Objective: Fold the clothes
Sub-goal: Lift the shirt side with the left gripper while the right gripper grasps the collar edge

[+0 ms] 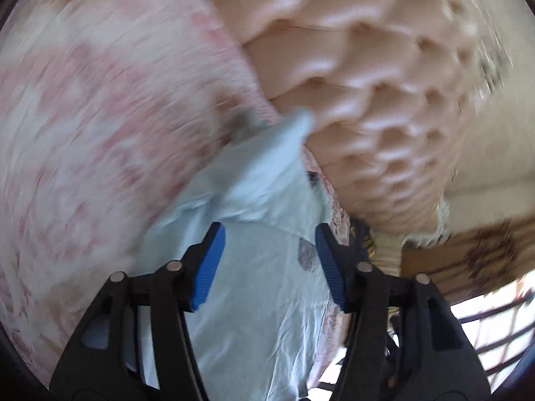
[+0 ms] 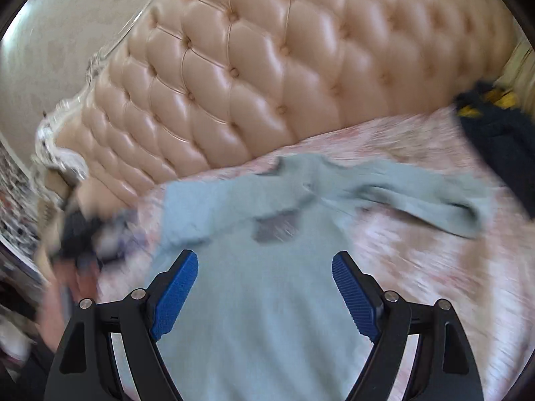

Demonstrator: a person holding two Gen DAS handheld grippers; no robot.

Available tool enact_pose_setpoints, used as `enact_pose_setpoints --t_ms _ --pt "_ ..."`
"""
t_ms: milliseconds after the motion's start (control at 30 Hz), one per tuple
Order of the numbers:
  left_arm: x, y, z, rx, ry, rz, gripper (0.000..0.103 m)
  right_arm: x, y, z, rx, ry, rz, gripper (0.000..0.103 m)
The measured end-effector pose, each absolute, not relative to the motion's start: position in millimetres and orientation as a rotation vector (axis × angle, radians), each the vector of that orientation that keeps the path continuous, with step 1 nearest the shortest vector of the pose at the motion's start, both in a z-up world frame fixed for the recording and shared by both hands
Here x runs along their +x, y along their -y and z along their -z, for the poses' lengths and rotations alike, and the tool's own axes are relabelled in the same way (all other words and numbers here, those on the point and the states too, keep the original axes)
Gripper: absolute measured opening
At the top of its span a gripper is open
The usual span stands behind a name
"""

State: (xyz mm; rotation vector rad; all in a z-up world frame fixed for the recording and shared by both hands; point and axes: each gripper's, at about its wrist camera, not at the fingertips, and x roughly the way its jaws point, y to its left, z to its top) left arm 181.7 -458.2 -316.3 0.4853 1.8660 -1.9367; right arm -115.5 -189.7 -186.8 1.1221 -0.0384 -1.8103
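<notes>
Right hand-held gripper (image 2: 264, 287) hovered wide open over the pale blue shirt (image 2: 267, 300), which lay wrinkled on the pink bedspread (image 2: 418, 267) below the tufted headboard (image 2: 250, 83). Left hand-held gripper (image 1: 267, 260) stood partly open, shirt cloth between unpressed pads. Bare bedspread lay right of the shirt.

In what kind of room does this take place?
Most likely a bedroom. A tufted padded headboard stands behind a pink patterned bedspread, and a light blue garment lies spread on it.
</notes>
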Motion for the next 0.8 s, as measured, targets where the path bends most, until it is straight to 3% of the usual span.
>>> enact_pose_setpoints --t_ms 100,267,400,600,733,800 --pt "187 456 347 0.401 -2.018 1.888 0.034 -129 242 187 1.151 0.053 1.727 0.084" --pt "177 462 356 0.275 -2.147 1.849 0.034 -138 325 182 1.146 -0.004 1.591 0.084" --pt "173 476 365 0.226 -2.189 1.776 0.03 -135 402 185 1.151 -0.18 1.486 0.084" --pt "166 487 366 0.213 -2.132 1.765 0.029 -119 506 210 1.195 -0.499 1.264 0.084" --pt "163 484 358 0.262 -2.013 1.82 0.029 -118 552 219 1.267 -0.556 1.2 0.084" --pt "160 480 351 0.329 -1.878 1.868 0.019 -109 577 226 1.339 -0.611 1.118 0.084"
